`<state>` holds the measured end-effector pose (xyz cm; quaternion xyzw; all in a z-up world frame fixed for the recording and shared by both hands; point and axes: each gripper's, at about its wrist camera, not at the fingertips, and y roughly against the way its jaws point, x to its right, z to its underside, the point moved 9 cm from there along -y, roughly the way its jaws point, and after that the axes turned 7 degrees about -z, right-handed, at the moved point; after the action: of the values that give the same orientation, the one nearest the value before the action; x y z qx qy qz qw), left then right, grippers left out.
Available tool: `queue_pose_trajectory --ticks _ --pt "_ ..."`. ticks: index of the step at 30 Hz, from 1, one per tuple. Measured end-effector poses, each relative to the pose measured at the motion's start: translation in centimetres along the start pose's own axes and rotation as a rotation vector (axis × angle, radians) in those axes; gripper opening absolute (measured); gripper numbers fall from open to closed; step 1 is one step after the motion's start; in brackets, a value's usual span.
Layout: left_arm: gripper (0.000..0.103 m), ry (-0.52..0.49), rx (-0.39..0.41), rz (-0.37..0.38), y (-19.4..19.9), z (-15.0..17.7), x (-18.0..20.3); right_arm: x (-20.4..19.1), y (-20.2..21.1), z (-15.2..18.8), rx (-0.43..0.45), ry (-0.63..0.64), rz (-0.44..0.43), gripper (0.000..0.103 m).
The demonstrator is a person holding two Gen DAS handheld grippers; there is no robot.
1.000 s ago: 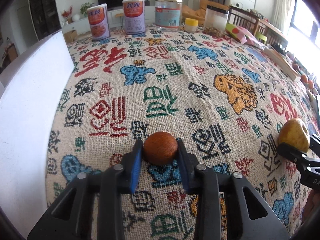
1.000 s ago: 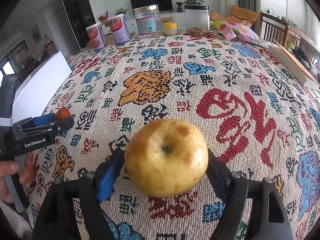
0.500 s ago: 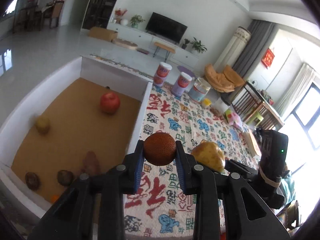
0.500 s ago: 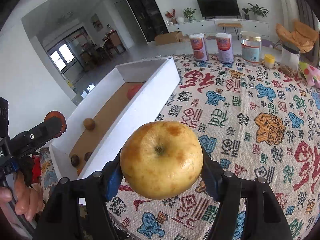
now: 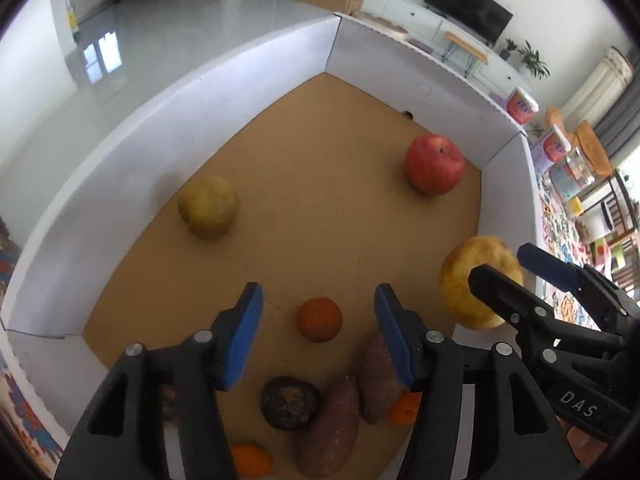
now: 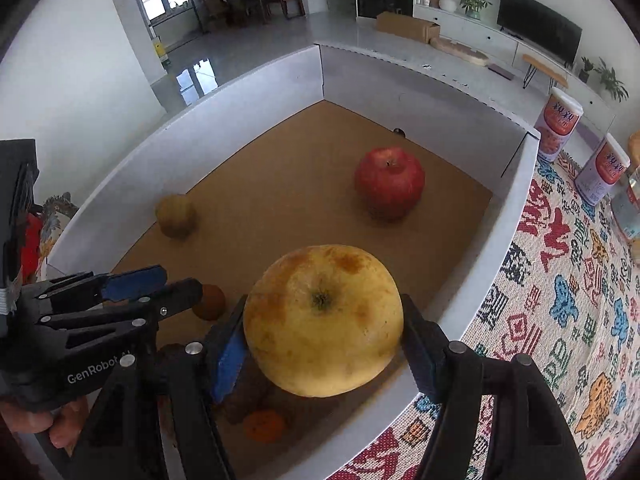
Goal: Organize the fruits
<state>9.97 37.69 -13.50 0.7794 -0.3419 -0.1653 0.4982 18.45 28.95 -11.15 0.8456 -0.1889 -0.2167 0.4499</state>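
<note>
L tongs [image 5: 319, 340] opening, small orange fruit [image 5: 319, 319] below, free | R tongs [image 6: 322, 354] clamp yellow apple [image 6: 323, 320]

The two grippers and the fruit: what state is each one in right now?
Left gripper: jaws opening, nothing between the pads.
Small orange fruit: released, in the box.
Right gripper: shut on the yellow apple.
Red apple: resting upright in the box.

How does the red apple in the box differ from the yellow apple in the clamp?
The red apple is smooth red; the yellow apple is yellow with brown blotches. The red apple rests on the box floor; the yellow apple is held above it in the right gripper. Both show their stem end.
</note>
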Motion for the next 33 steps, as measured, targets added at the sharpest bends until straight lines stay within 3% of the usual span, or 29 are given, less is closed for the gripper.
queue_pose_trajectory --ticks 1,3,5,8,10,14,15,17,23,33 --pt "0.073 -0.002 0.038 -0.019 1.0 -0.2 -0.3 0.2 0.6 -0.4 0.028 -0.015 -0.01 0.07" --pt "0.08 -0.043 0.131 -0.052 3.4 -0.4 -0.3 0.9 2.1 -1.0 0.068 -0.055 -0.022 0.082" --pt "0.101 -0.11 0.233 -0.133 6.6 -0.6 -0.4 1.2 4.4 -1.7 0.117 -0.085 -0.027 0.09" --pt "0.102 -0.142 0.374 -0.209 11.2 0.0 -0.5 1.5 8.5 -1.8 0.173 -0.115 0.001 0.099" --pt "0.102 -0.13 0.41 -0.211 12.8 0.9 -0.9 1.3 10.8 -1.1 0.199 -0.131 0.017 0.103" --pt "0.102 -0.154 0.228 -0.181 11.5 3.1 -1.9 0.3 12.9 1.7 0.196 -0.144 0.047 0.103" --pt "0.102 -0.148 0.214 -0.192 11.2 3.4 -2.5 -0.1 13.0 2.5 0.185 -0.145 0.059 0.103" --pt "0.102 -0.129 0.219 -0.221 11.5 4.2 -3.9 -0.9 12.8 4.1 0.165 -0.146 0.073 0.103" --pt "0.102 -0.109 0.141 -0.209 11.1 5.3 -5.8 -4.5 11.9 7.1 0.113 -0.119 0.067 0.103" --pt "0.102 -0.107 0.149 -0.218 11.1 5.5 -6.4 -6.0 10.8 7.2 0.086 -0.067 0.1 0.103"
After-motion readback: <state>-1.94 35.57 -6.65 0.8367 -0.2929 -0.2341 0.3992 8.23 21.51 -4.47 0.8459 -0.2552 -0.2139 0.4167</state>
